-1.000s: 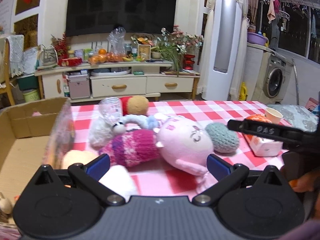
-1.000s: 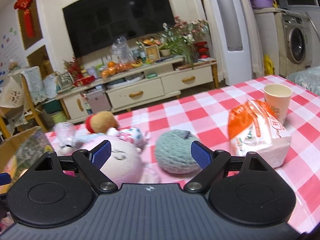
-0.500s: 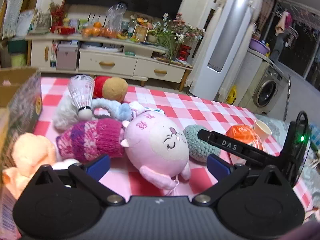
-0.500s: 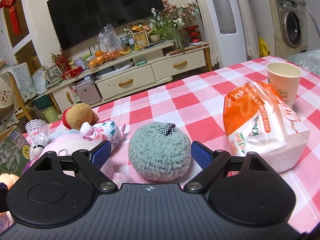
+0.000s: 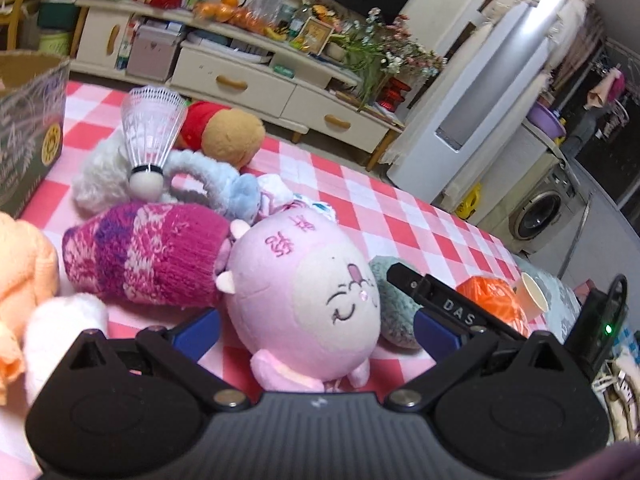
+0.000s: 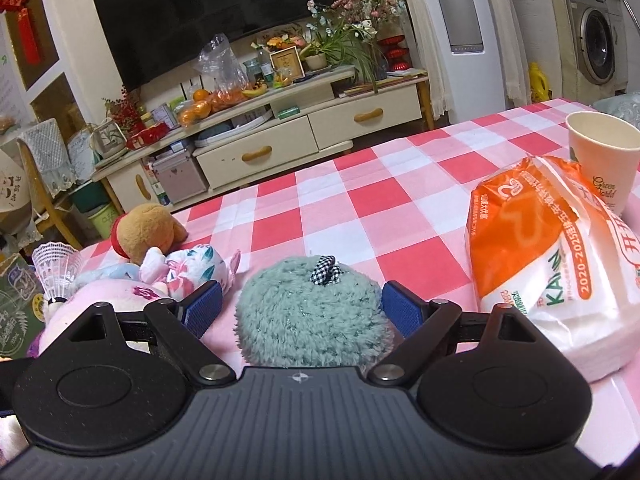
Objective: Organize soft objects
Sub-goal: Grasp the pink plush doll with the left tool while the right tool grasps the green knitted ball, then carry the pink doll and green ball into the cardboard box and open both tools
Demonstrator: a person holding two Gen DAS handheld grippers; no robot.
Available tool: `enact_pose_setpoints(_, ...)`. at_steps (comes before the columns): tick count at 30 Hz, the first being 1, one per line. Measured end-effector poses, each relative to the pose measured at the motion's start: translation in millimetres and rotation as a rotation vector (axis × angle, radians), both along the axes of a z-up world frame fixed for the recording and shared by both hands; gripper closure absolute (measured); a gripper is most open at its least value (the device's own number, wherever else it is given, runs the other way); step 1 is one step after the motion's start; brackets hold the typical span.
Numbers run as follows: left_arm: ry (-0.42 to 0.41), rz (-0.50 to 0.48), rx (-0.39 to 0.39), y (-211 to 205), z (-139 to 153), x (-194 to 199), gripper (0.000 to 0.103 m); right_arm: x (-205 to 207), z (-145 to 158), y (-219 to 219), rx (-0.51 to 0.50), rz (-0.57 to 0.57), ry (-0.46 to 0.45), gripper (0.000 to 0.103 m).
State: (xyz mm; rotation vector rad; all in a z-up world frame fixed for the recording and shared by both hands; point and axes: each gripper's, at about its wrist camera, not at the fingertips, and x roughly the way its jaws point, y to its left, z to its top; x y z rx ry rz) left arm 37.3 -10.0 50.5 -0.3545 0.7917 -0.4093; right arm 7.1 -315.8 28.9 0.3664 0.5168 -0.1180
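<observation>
My left gripper (image 5: 316,332) is open, its blue pads on either side of a pink plush doll (image 5: 308,304) lying on the checked tablecloth. A magenta knitted mitten (image 5: 144,256) lies left of the doll, with a peach plush (image 5: 24,276) at the far left. My right gripper (image 6: 300,312) is open around a teal fluffy ball (image 6: 312,312) with a checked bow. The teal ball also shows in the left wrist view (image 5: 394,312), partly behind the right gripper's arm. A brown and red plush (image 6: 146,230) and a floral soft toy (image 6: 196,268) lie further back.
A cardboard box (image 5: 28,128) stands at the table's left edge. A shuttlecock (image 5: 150,136) rests on a white fluffy toy (image 5: 100,176). An orange tissue pack (image 6: 552,256) and a paper cup (image 6: 604,160) sit right of the teal ball.
Both grippers have moved forward and down. The pink doll now sits between the left pads and the teal ball between the right pads. Both stay open.
</observation>
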Motion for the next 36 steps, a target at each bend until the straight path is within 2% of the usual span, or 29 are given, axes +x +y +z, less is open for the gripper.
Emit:
enact_pose_setpoints(13, 0.101, 0.079, -0.099, -2.1, -21.2, 23.8, 0.001, 2.4, -0.9, -2.1, -0.021, 0.040, 0.020, 0.000)
enact_pose_setpoints(22, 0.125, 0.077, -0.092, -9.8, -29.2, 32.0, 0.015, 5.8, -1.4, -1.2, -0.091, 0.061, 0.028, 0.000)
enact_pose_setpoints(25, 0.131, 0.074, -0.094, -7.9, -28.2, 32.8, 0.018, 6.9, -1.6, -3.1, -0.100, 0.063, 0.026, 0.012)
enact_pose_setpoints(28, 0.122, 0.061, -0.079, -7.3, -26.3, 31.6, 0.020, 5.9, -2.6, -3.5, -0.110, 0.068, 0.025, 0.018)
enact_pose_setpoints(36, 0.100, 0.051, -0.057, 5.0, -17.9, 23.0, 0.022, 0.9, -1.7, -4.2, -0.114, 0.061, 0.018, 0.024)
